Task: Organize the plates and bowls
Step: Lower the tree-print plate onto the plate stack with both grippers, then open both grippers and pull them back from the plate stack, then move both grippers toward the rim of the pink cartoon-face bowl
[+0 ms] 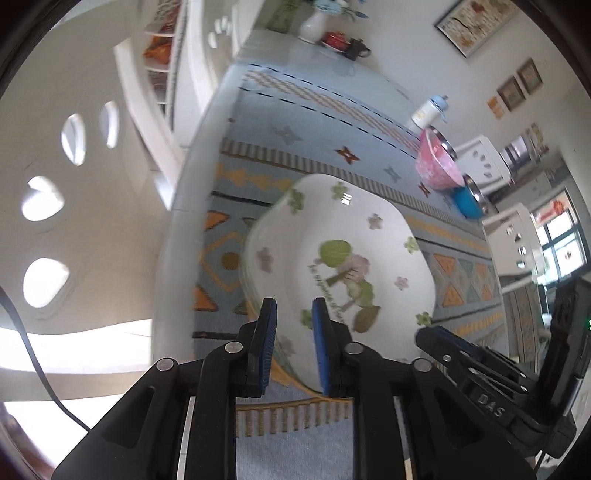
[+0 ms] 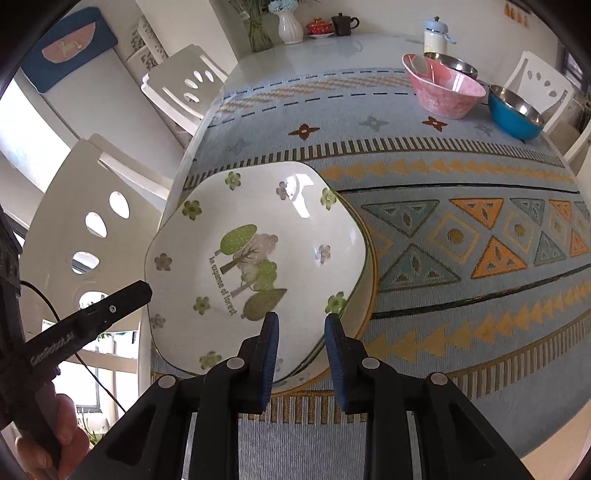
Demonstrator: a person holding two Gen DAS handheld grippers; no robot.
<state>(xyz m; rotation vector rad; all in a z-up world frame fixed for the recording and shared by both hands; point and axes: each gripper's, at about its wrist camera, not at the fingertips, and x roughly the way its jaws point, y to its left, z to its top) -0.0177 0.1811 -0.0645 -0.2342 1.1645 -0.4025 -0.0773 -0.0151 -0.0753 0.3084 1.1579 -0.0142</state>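
A white plate (image 2: 255,254) with a green tree print lies on top of other plates near the table's left edge; it also shows in the left wrist view (image 1: 343,266). My right gripper (image 2: 301,323) is open over the plate's near rim, touching nothing. My left gripper (image 1: 293,308) is open, its fingers either side of the plate's near edge; its body (image 2: 92,317) shows at the plate's left side. A pink bowl (image 2: 443,86), a blue bowl (image 2: 515,110) and a steel bowl (image 2: 452,64) stand at the far right.
The table carries a blue patterned cloth (image 2: 461,177). A white vase (image 2: 290,26), a red cup, a dark teapot (image 2: 343,24) and a white bottle (image 2: 436,35) stand at the far end. White chairs (image 2: 85,206) line the left side.
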